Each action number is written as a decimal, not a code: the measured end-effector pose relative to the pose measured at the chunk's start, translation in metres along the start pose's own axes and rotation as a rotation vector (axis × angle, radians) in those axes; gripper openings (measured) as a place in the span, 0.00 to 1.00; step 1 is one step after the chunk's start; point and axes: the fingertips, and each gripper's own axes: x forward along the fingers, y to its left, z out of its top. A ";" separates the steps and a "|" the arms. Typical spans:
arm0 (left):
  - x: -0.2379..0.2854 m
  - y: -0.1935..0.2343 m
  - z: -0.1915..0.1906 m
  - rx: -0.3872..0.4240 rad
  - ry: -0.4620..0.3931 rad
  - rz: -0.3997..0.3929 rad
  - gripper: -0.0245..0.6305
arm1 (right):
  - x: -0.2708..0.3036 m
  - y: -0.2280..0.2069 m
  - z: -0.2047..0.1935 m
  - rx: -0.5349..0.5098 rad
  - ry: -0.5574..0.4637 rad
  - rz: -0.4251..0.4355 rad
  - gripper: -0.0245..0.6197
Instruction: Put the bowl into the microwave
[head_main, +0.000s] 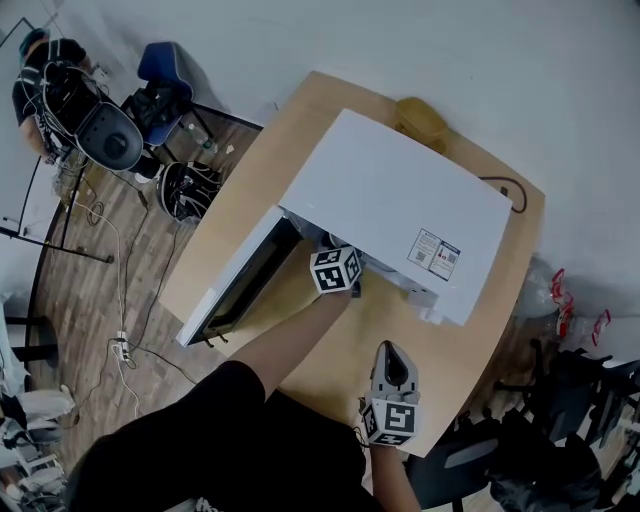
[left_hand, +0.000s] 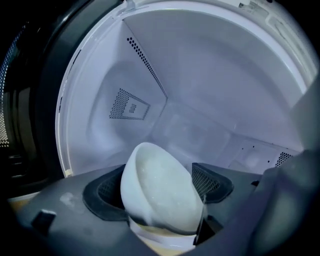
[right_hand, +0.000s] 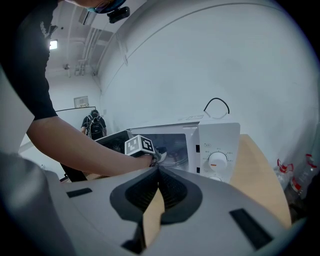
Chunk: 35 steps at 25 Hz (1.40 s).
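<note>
Release step: bowl (left_hand: 155, 182) sits tilted inside microwave (head_main: 400, 195) btwn wide-spread jaws of L hand-held gripper (left_hand: 160, 192), pads seemingly off it; R hand-held gripper (right_hand: 157, 195) closed, empty, over bench (head_main: 330, 370); next, prob. back L straight out w/o nudging bowl.

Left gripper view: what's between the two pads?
The bowl, tilted, lies between the pads of the left gripper, inside the microwave. It shows in the left gripper view only; the head view hides it.
</note>
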 end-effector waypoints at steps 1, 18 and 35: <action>0.000 -0.001 0.001 -0.009 -0.006 -0.010 0.60 | -0.001 0.000 -0.001 0.010 0.003 0.002 0.13; -0.057 -0.011 0.010 0.055 -0.028 -0.168 0.62 | 0.001 0.039 0.011 0.083 -0.015 0.110 0.13; -0.040 -0.015 -0.017 0.376 0.130 -0.178 0.62 | -0.001 0.051 0.000 0.079 -0.002 0.122 0.13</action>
